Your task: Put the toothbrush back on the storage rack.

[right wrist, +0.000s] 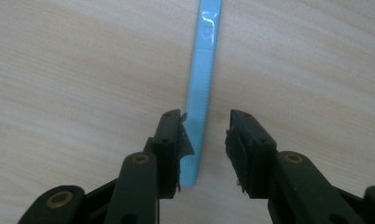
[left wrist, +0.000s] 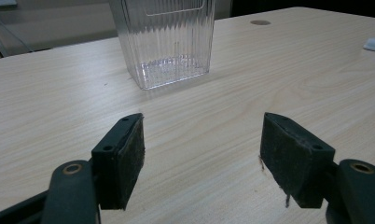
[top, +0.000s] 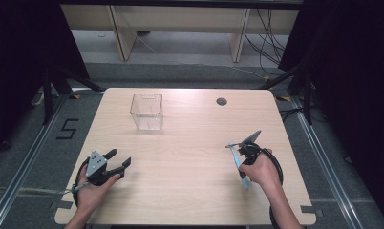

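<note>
Blue plastic strip (right wrist: 202, 88) lies flat between the right hand-held gripper's (right wrist: 205, 140) unclenched jaws, ungrasped.

Light wooden table (top: 190, 157) bearing 1 clear ribbed container (top: 146, 112) and 1 blue strip (right wrist: 202, 88).

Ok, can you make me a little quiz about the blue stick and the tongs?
1. True or false: the blue stick lies between the right tongs.
2. What stands on the table ahead of the left tongs? A) a clear container B) a red mug
3. What colour are the pads on the left tongs?

Key: 1 true. 2 A, the clear container. 3 black.
</note>
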`<act>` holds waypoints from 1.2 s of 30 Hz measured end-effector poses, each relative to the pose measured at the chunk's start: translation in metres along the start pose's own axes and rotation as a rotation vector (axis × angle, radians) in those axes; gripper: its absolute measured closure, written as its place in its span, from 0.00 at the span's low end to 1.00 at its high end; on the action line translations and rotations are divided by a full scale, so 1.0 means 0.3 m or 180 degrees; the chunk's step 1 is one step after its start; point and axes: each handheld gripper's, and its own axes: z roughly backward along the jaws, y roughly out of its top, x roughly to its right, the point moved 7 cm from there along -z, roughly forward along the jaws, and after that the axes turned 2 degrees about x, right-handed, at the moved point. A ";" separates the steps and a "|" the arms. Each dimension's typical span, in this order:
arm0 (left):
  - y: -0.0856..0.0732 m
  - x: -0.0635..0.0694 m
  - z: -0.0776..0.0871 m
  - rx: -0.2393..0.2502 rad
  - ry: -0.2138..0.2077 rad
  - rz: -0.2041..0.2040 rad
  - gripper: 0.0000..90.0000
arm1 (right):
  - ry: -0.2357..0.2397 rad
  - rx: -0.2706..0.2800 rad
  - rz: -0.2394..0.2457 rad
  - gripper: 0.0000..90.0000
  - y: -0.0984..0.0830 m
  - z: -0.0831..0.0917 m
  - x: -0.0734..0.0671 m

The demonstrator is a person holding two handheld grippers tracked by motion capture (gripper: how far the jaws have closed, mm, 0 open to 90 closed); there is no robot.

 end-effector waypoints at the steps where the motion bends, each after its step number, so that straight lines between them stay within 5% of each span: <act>1: 0.001 0.000 -0.002 0.0022 -0.0012 0.0005 0.33 | -0.0036 -0.0009 -0.0020 0.72 0.007 -0.003 -0.001; 18: 0.000 0.000 -0.001 -0.0002 -0.0010 0.0014 0.33 | -0.0193 -0.0172 -0.0085 0.77 0.079 -0.043 -0.016; 24: 0.000 0.000 -0.001 0.0000 -0.0012 0.0018 0.33 | -0.0260 -0.0173 -0.0229 0.77 0.094 -0.059 -0.020; 36: 0.001 -0.001 -0.003 0.0021 -0.0018 0.0032 0.33 | -0.0224 -0.0239 -0.0282 0.78 0.103 -0.070 -0.031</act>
